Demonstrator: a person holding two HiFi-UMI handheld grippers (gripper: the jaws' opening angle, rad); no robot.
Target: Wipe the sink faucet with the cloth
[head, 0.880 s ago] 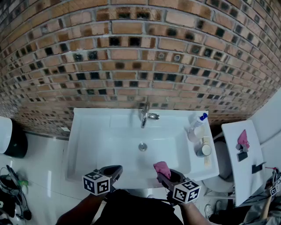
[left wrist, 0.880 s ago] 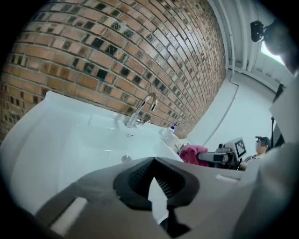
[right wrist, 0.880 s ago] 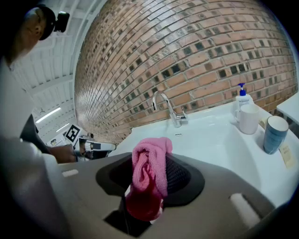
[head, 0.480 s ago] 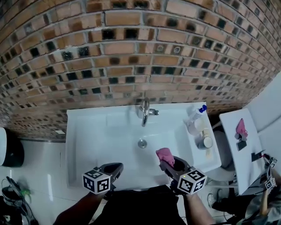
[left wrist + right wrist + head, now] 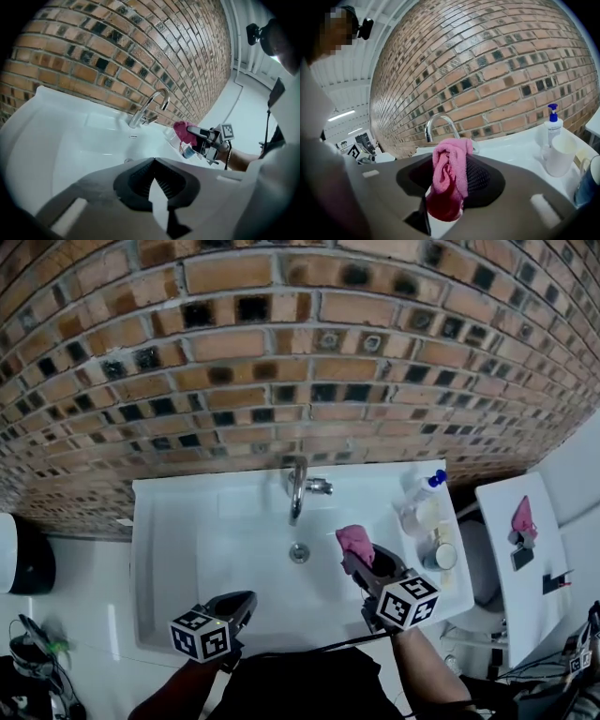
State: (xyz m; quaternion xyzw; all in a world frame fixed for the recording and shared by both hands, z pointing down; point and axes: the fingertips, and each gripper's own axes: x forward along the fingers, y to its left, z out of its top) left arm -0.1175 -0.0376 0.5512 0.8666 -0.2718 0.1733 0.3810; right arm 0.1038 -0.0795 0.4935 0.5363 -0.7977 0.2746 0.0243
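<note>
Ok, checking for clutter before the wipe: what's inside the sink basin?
Only the drain shows in the sink basin. The right gripper, shut on the pink cloth, hangs over its right part and covers the basin floor there.

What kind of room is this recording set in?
Most likely a bathroom or washroom: a white sink with a chrome faucet, against a brick wall, and a soap bottle on its ledge.

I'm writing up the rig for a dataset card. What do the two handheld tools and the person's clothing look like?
The left tool and right tool have grey moulded bodies with dark, ribbed pads lining the jaws. Each carries a white cube printed with black square markers. The person wears a dark top, and no sleeves reach the forearms.
</note>
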